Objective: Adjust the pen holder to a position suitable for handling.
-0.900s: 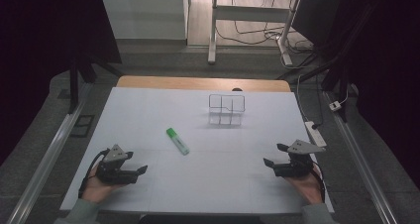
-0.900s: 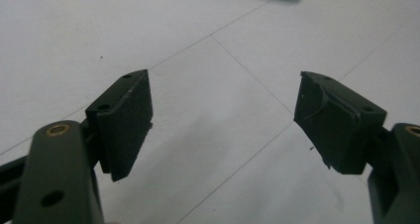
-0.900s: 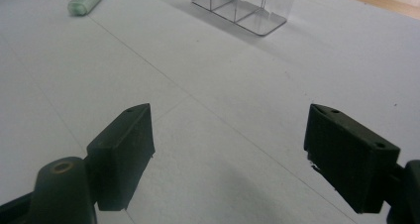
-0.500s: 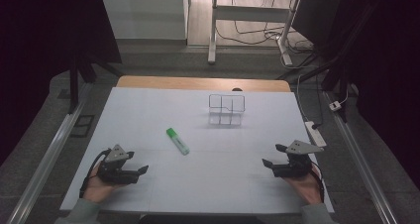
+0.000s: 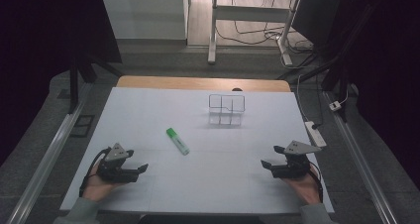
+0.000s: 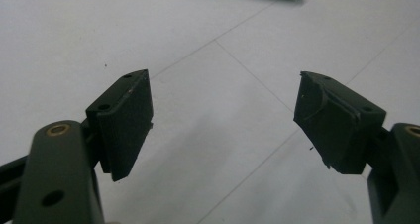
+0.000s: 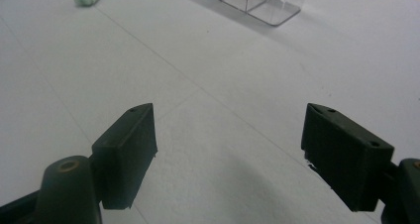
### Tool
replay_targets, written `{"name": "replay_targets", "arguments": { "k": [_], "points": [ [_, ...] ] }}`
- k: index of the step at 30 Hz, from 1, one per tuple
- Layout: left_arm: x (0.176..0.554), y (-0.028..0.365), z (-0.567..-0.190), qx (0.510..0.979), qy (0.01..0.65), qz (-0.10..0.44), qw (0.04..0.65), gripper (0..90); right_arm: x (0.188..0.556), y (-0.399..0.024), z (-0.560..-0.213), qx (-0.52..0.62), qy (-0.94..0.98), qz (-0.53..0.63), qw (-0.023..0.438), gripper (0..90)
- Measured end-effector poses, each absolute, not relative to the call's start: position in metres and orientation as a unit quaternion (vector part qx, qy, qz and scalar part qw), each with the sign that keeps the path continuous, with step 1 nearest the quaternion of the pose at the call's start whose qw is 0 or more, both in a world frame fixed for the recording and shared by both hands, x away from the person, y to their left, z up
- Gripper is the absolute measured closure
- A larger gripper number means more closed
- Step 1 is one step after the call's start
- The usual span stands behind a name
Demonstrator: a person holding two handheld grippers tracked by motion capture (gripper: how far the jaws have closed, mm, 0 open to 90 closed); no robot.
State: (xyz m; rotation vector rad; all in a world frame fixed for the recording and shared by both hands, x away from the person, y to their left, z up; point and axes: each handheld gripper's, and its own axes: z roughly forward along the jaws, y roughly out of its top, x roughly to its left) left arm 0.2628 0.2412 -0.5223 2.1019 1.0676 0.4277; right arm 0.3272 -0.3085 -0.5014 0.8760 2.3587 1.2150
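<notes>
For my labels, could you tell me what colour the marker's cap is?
Green, on a pale body; the marker shows best in the high view.

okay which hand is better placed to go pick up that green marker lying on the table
Probably left. The left gripper sits nearer the green-capped marker, jaws open and empty; the right gripper lies farther away across the white table.

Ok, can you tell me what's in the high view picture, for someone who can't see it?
A green and white marker lies in the middle of a white table, near a clear plastic organizer. At the near edge, a person's hands hold the open left tool and the open right tool, both empty.
</notes>
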Motion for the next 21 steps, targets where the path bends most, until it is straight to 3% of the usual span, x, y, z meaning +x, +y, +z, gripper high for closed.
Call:
{"name": "replay_targets", "arguments": {
  "k": [21],
  "points": [
    [0.274,0.229,-0.512,0.83,0.397,0.172,0.353,23.0,0.321,-0.301,-0.501,0.295,0.837,0.432,0.163,21.9]
  ]
}}
